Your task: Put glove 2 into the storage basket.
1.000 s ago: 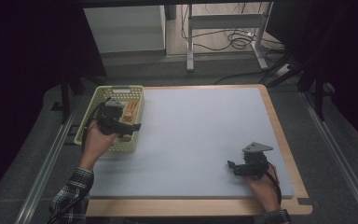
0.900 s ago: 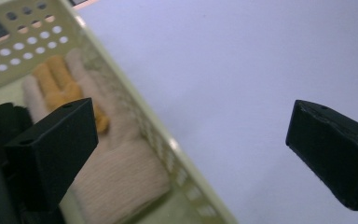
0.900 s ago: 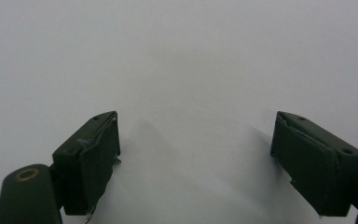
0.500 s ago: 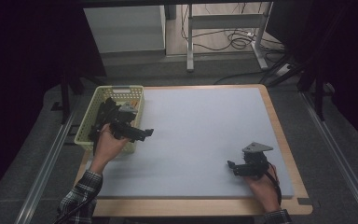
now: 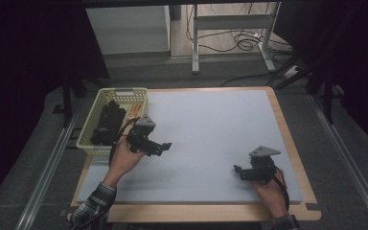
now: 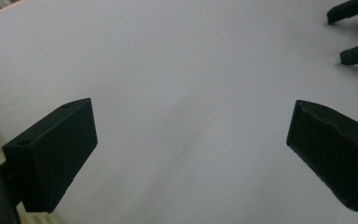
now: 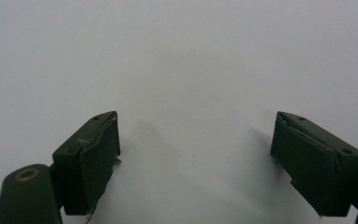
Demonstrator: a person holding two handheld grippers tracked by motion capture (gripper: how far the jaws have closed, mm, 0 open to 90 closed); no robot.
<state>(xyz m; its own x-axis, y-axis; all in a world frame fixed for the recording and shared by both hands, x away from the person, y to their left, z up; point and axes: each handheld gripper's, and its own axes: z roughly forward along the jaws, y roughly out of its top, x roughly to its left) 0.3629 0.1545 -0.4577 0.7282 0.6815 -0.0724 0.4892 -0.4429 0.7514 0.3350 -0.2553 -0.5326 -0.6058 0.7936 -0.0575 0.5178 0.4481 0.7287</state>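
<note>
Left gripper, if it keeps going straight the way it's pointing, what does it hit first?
Probably bare mat. The left gripper points across it toward the right gripper, whose jaws sit off to the side, likely out of line.

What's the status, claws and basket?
Left claw open, empty, beside the basket. Right claw open, resting on mat. Dark items in basket. Nothing blocking.

High view looks down and forward over the whole counter (image 5: pixel 211 129); both gripper views skim close above that same pale surface, between their own jaws.
</note>
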